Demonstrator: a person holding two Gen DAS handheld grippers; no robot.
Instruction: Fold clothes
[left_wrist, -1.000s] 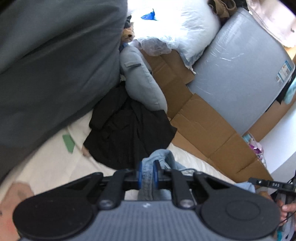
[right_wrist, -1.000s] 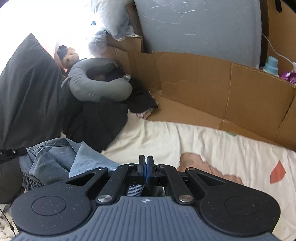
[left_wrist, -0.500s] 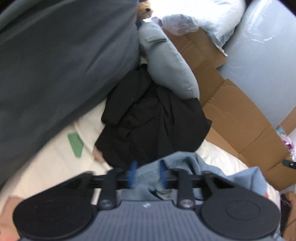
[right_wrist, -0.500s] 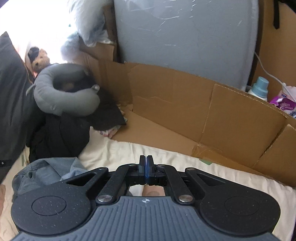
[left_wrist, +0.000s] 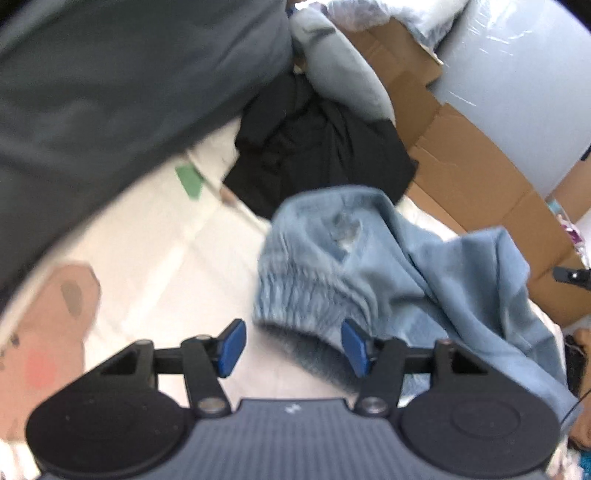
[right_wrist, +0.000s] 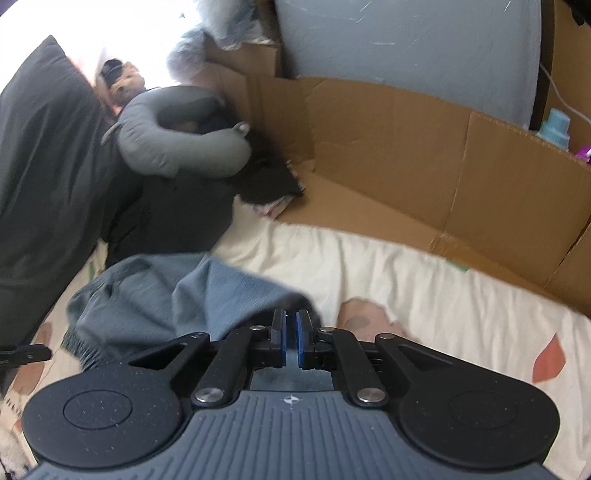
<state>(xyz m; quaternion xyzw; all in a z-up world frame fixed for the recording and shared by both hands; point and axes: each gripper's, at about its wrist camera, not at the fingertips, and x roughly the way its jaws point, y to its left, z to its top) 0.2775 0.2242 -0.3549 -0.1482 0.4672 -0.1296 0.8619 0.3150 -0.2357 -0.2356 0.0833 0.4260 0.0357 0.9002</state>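
While the left gripper (left_wrist: 293, 347) hangs over the bed (left_wrist: 155, 266), its blue pads stand well apart, having just been opening; the elastic waistband of the jeans (left_wrist: 332, 266) lies between them, though neither pad seems to press on it, so this corner looks released onto the sheet. From the right wrist view, the right gripper (right_wrist: 291, 341) shows its pads almost together with a thin slit left; whether a fold of denim is pinched there cannot be told, since the cloth passes beneath the fingers. Crumpled jeans (right_wrist: 184, 291) rest on the cream sheet (right_wrist: 424, 280) just ahead of both tools, probably laid down for spreading flat before a first fold. Just beyond the denim, a black garment (left_wrist: 317, 147) lies heaped against a grey neck pillow (right_wrist: 177, 147), likely waiting its turn. Farther off, flattened cardboard (right_wrist: 388, 133) lines the far edge of the bed, with a dark cushion (left_wrist: 110, 81) at the left.
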